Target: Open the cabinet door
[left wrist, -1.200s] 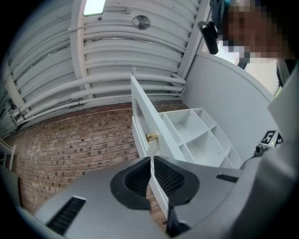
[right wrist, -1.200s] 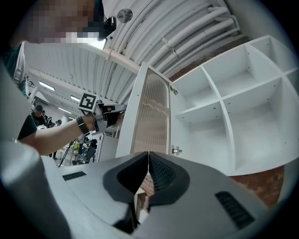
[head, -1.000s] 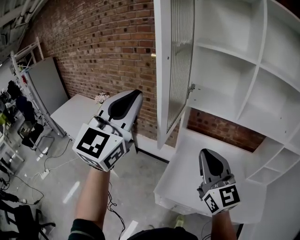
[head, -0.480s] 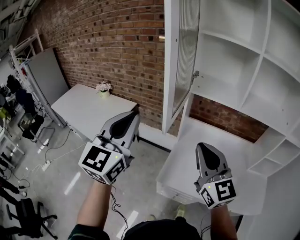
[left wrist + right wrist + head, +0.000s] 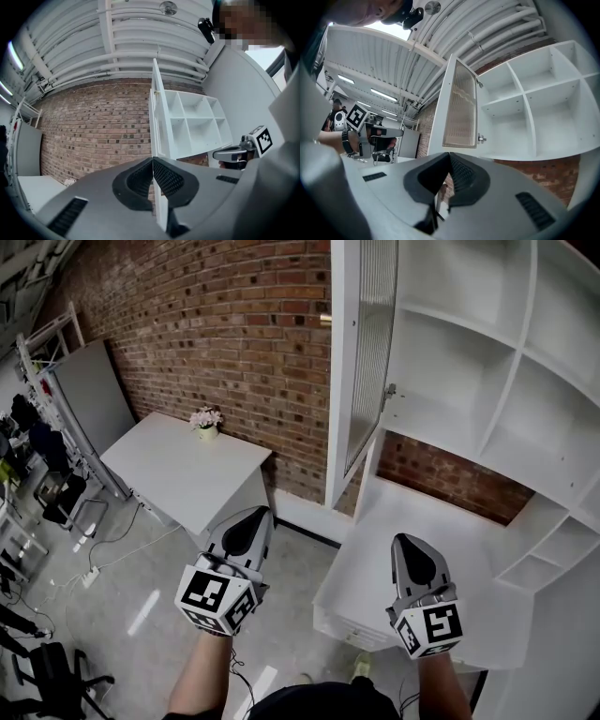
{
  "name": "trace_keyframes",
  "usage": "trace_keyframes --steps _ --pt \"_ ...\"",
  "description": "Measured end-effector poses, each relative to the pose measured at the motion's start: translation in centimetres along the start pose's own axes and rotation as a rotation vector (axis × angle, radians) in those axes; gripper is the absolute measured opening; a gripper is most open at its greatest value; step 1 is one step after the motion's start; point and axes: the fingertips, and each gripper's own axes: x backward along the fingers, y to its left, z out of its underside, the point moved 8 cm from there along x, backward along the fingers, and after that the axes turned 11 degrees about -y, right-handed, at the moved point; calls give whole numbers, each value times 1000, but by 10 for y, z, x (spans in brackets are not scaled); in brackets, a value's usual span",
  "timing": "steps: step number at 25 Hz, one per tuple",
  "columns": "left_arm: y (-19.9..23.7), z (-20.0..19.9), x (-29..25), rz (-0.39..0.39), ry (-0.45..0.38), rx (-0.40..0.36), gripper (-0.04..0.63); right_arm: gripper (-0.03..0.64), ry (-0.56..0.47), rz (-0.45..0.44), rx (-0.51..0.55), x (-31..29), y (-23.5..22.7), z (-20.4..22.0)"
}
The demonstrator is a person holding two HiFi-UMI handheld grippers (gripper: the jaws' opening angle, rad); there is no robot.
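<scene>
The cabinet door [image 5: 361,362], a white frame with ribbed glass, stands swung open from the white shelf cabinet [image 5: 469,362]. It also shows edge-on in the left gripper view [image 5: 157,117] and from its inner side in the right gripper view [image 5: 459,108]. My left gripper [image 5: 256,514] is shut and empty, low and left of the door, well apart from it. My right gripper [image 5: 406,542] is also shut with nothing in it, hanging over the white desk top below the cabinet. In their own views, the left gripper [image 5: 153,159] and the right gripper [image 5: 450,154] show pads pressed together.
A brick wall [image 5: 206,324] runs behind. A white table [image 5: 178,474] with a small flower pot [image 5: 206,420] stands at left. The white desk top [image 5: 375,549] lies under the cabinet. A grey board [image 5: 89,409], chairs and floor cables [image 5: 89,582] are at far left.
My left gripper has sunk a good way down and back from the door. The right gripper has dropped slightly. The door stays open.
</scene>
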Motion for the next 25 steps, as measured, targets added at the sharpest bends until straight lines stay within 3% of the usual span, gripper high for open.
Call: trace_keyframes --steps 25 --pt "-1 15 11 -22 11 45 8 3 30 16 -6 -9 9 7"
